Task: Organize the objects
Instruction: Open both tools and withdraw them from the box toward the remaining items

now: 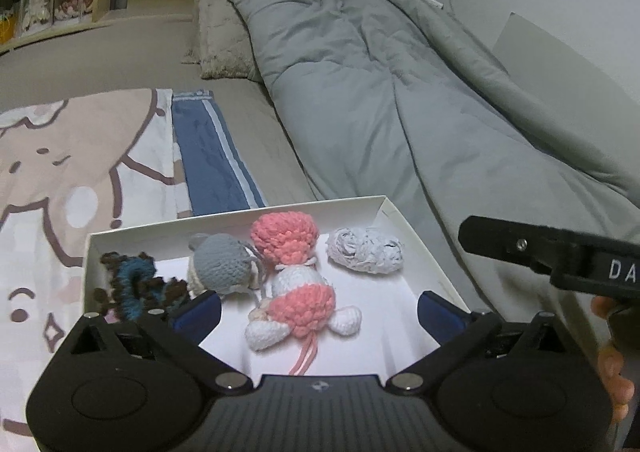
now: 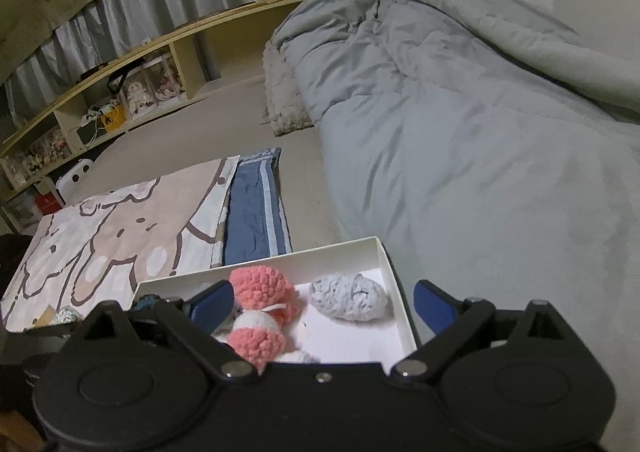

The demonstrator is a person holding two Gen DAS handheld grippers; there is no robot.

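Note:
A white box (image 1: 404, 218) lies on the bed and holds crochet toys: a pink and white doll (image 1: 298, 284), a grey and cream toy (image 1: 224, 264), a dark blue-brown piece (image 1: 136, 284) and a pale grey-white ball (image 1: 364, 250). My left gripper (image 1: 318, 312) is open and empty, its fingers over the box's near part on either side of the doll. My right gripper (image 2: 324, 302) is open and empty above the box (image 2: 390, 272); the doll (image 2: 260, 312) and the pale ball (image 2: 348, 298) show between its fingers. The right gripper's body (image 1: 560, 252) shows at the left view's right edge.
A grey duvet (image 1: 380, 92) is heaped to the right of the box, with a beige pillow (image 1: 220, 32) behind. A cartoon-print cloth (image 1: 60, 172) and folded blue striped fabric (image 1: 212, 160) lie left of the box. Wooden shelves (image 2: 120, 84) run along the far side.

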